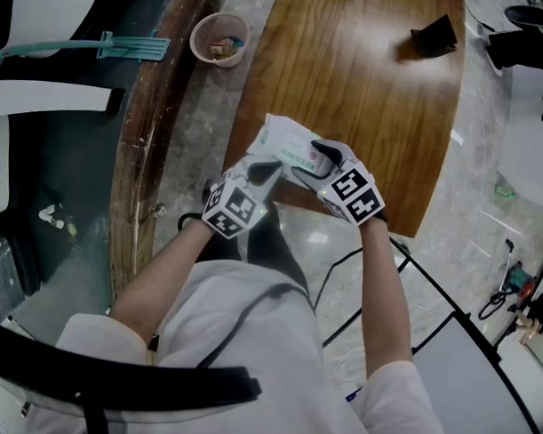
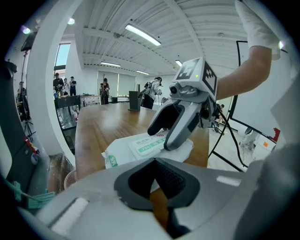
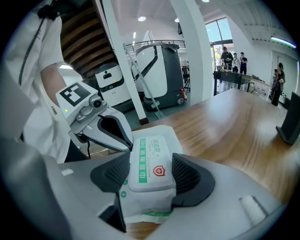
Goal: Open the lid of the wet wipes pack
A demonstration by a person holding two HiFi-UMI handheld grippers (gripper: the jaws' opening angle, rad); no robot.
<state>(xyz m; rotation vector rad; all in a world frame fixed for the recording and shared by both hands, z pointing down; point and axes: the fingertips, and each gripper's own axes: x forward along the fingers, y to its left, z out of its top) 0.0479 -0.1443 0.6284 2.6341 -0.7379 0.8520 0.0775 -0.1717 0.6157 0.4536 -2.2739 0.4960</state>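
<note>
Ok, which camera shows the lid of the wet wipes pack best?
The right gripper view: the lid of the wet wipes pack faces the camera, between the jaws of the right hand-held gripper. The head view shows it small, partly covered by that gripper; the left gripper view shows it slanted, its far end behind that gripper.

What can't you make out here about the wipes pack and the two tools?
- Grip of the left tool: in the left gripper view its own body hides whether the edge of the pack sits between the tips.
- Side edges of the lid: right gripper view, covered by the pads of the right tool.
- Print on the lid: too small in every view.
- Contents of the basket: head view, too small.
</note>
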